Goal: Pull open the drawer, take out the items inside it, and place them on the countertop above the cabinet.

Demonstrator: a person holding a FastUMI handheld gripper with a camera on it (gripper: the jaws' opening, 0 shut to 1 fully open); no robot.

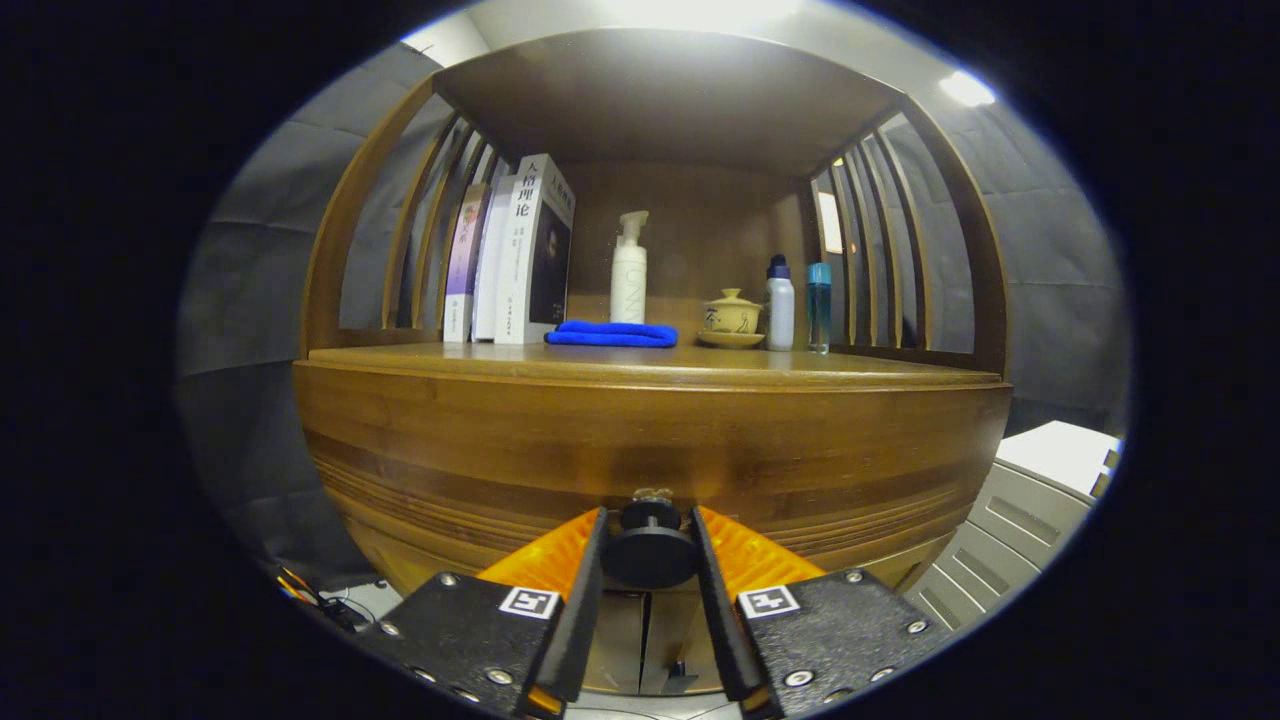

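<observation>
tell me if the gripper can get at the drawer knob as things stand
Yes, it looks so: the drawer knob sits between the fingers of the gripper, with both seeming to press its sides. Nothing is in the way; the drawer front still looks closed.

Drawer knob (649, 549) between hand-held gripper (649, 555) fingers, below countertop (650, 365).

The drawer (650, 460) front hides whatever lies inside it, and its dark knob (649, 548), low in the frame's middle, is flanked by the tool (648, 560), whose fingers (590, 585) cover the knob's sides so that contact cannot be judged. At upper left, the rearmost books (465, 262) are partly masked by the front one. The folded blue cloth (612, 334) conceals the white pump bottle (629, 270) base.
</observation>
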